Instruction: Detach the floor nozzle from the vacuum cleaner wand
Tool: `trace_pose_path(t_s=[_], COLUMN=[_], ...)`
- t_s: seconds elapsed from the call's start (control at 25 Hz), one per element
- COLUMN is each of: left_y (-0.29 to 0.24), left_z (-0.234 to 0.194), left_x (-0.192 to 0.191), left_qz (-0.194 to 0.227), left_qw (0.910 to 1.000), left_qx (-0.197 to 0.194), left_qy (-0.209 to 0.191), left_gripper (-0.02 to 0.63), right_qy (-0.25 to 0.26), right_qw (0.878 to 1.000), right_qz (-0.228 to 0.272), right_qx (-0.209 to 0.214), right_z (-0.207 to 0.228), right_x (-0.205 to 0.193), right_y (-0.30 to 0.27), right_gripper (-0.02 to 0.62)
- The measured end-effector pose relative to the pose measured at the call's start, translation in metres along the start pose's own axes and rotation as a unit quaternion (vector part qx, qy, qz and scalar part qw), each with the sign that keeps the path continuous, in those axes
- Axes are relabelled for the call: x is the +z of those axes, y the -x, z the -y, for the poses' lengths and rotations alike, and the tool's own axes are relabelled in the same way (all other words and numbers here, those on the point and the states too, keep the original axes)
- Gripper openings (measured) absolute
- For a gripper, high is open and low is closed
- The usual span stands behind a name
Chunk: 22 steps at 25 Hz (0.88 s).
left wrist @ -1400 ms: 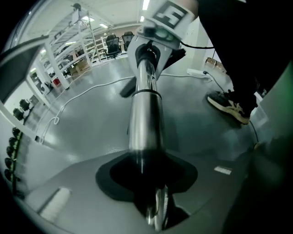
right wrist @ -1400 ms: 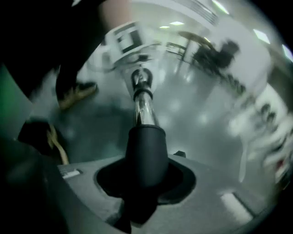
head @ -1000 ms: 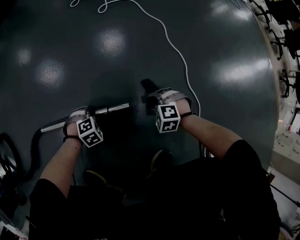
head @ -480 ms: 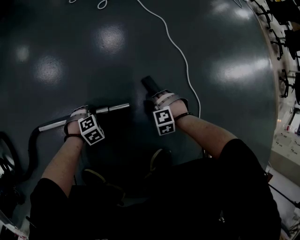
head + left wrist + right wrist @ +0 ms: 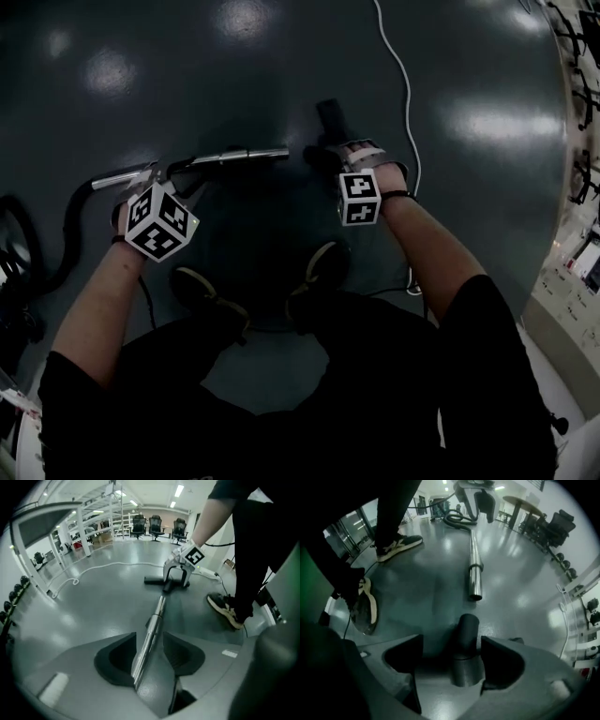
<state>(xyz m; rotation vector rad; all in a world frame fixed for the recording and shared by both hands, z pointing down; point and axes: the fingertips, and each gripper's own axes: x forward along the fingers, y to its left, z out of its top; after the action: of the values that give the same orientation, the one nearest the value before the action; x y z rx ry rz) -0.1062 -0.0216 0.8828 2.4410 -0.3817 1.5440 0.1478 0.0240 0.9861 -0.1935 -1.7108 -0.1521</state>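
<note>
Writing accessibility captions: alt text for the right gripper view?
The right gripper, fingers just opened, straddles the dark nozzle neck; the chrome wand lies detached ahead on the grey floor, a shoe at left.

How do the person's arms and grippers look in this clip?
The left gripper and right gripper each have a grey body with black jaw pads and carry a white cube with black square markers. Pale straps fasten them on. The person wears black short sleeves and a dark wristband on each arm.
</note>
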Motion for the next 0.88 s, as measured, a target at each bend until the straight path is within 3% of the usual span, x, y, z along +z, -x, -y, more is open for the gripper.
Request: trace_pose_path(t_s=[0.08, 0.16, 0.24, 0.32, 0.48, 0.56, 0.64, 0.72, 0.88], left_y=[0.052, 0.111, 0.174, 0.242, 0.382, 0.446, 0.504, 0.556, 0.631], left_z=[-0.002, -0.006, -0.012, -0.011, 0.020, 0.025, 0.035, 0.052, 0.090], left_x=[0.010, 0.017, 0.027, 0.053, 0.133, 0.164, 0.183, 0.200, 0.234], left_qz=[0.028, 0.048, 0.069, 0.099, 0.157, 0.187, 0.210, 0.227, 0.284], left_qw=[0.9995, 0.9977, 0.9932, 0.9850, 0.9630, 0.9451, 0.9261, 0.9108, 0.8953], left_qx=[0.012, 0.033, 0.063, 0.092, 0.145, 0.196, 0.235, 0.257, 0.260], left_qy=[0.013, 0.035, 0.069, 0.108, 0.164, 0.183, 0.207, 0.230, 0.224], left_gripper=[0.182, 0.176, 0.172, 0.169, 0.155, 0.146, 0.141, 0.140, 0.138], right_qy=[-0.036, -0.113, -0.218, -0.326, -0.492, -0.521, -0.538, -0.546, -0.514], right_qw=[0.999, 0.991, 0.964, 0.915, 0.794, 0.753, 0.723, 0.706, 0.711], right_qz=[0.021, 0.067, 0.141, 0.224, 0.346, 0.387, 0.419, 0.439, 0.460], right_qx=[-0.007, -0.025, -0.053, -0.075, -0.093, -0.106, -0.106, -0.101, -0.139], right_z=[-0.001, 0.002, 0.009, 0.007, -0.021, -0.019, -0.022, -0.036, -0.065], right_x=[0.015, 0.041, 0.074, 0.102, 0.122, 0.127, 0.136, 0.148, 0.174], right_y=[0.033, 0.084, 0.154, 0.239, 0.417, 0.483, 0.539, 0.592, 0.688], right_gripper=[0.379, 0.379, 0.379, 0.379, 0.374, 0.369, 0.367, 0.359, 0.351])
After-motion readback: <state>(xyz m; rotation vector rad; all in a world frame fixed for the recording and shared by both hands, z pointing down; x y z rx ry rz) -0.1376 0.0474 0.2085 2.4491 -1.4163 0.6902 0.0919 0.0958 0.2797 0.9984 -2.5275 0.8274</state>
